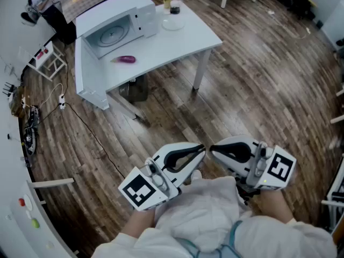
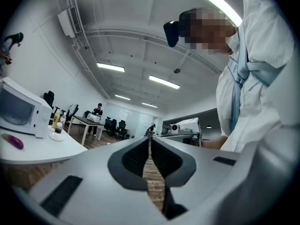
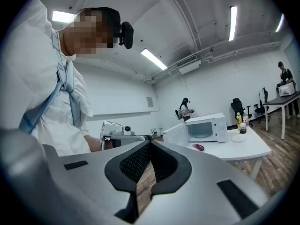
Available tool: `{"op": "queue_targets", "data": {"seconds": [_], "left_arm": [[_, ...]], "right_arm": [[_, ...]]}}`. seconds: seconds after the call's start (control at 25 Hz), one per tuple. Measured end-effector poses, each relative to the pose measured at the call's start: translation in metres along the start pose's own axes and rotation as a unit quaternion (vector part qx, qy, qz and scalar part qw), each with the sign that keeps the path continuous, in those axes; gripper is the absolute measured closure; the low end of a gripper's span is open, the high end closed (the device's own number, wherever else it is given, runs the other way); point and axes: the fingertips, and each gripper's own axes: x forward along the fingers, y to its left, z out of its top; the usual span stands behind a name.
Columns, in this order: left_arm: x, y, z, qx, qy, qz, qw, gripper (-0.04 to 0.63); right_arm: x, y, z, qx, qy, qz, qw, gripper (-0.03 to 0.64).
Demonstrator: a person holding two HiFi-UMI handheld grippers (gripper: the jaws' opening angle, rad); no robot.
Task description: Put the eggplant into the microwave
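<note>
My left tongs [image 1: 201,148] and right tongs [image 1: 213,149] were pressed together, empty; the eggplant [image 1: 127,59] lay crosswise before the microwave [image 1: 115,23], well away, leftward.

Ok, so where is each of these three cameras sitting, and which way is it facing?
Head view: on the head, facing steeply down at the floor; left gripper, right gripper and white coat show.
Left gripper view: on that gripper, along its shut jaws; coat at right.
Right gripper view: likewise, jaws shut; coat at left.
Shared: all three see the microwave and eggplant on the table.
</note>
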Motion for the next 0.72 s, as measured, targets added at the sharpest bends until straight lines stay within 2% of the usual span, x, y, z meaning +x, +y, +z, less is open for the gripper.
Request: {"op": "queue_targets", "data": {"seconds": [0.72], "left_arm": [[-0.001, 0.014, -0.003, -0.011, 0.003, 0.008, 0.9999, 0.577]], "right_arm": [[0.01, -0.008, 0.001, 0.015, 0.0, 0.011, 1.0, 0.583]]}}
